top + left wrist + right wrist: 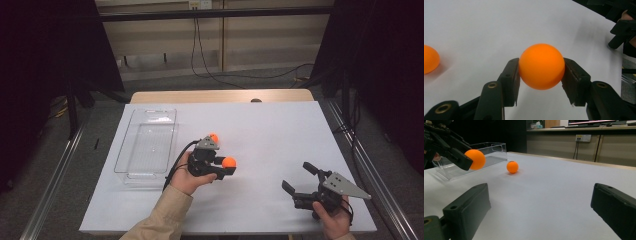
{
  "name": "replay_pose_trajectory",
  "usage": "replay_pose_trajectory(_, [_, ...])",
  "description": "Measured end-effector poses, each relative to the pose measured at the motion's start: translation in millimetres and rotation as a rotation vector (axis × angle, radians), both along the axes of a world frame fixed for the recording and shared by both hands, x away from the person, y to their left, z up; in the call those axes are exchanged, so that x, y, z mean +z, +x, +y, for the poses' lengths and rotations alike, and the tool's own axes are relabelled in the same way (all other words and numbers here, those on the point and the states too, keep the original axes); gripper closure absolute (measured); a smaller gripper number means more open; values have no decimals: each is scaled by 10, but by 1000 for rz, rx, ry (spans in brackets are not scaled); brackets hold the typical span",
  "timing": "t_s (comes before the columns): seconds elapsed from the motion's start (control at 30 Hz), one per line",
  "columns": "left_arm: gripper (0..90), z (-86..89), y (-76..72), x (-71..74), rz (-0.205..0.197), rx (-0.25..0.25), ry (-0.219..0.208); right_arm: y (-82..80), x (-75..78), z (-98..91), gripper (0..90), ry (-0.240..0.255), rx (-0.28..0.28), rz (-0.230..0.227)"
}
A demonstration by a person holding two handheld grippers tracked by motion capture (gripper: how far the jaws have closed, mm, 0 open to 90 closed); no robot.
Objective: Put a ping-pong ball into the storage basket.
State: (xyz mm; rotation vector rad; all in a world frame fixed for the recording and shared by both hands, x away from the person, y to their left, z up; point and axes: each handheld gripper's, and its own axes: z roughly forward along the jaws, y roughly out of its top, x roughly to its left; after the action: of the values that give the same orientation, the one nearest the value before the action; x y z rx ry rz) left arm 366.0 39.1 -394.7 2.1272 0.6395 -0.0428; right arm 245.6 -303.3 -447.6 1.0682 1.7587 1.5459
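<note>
Closest to the lens, the left gripper [540,75] has its black jaws clamped on a smooth orange plastic ball [541,66], lifted off the white table sheet [260,135]. The clear rectangular plastic bin [145,145] sits just to its left, so that hand is way nearer. A second orange ball [512,167] rests beyond, apart from the bin in the right gripper view. The right gripper [299,180] idles, jaws wide, holding nothing.

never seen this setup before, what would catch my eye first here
The bright orange ball clamped between the jaws of the left gripper, held just above the white table near its middle. A second orange ball lies loose on the table just beyond it, and a clear plastic bin sits empty at the table's left. The right gripper waits open near the front right edge.
</note>
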Motion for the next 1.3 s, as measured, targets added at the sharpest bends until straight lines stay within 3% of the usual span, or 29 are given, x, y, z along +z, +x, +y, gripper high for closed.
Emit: replay_pose_trajectory(1.3, [510, 148, 71, 66, 5, 43, -11, 0, 0, 10, 17, 0, 1, -1])
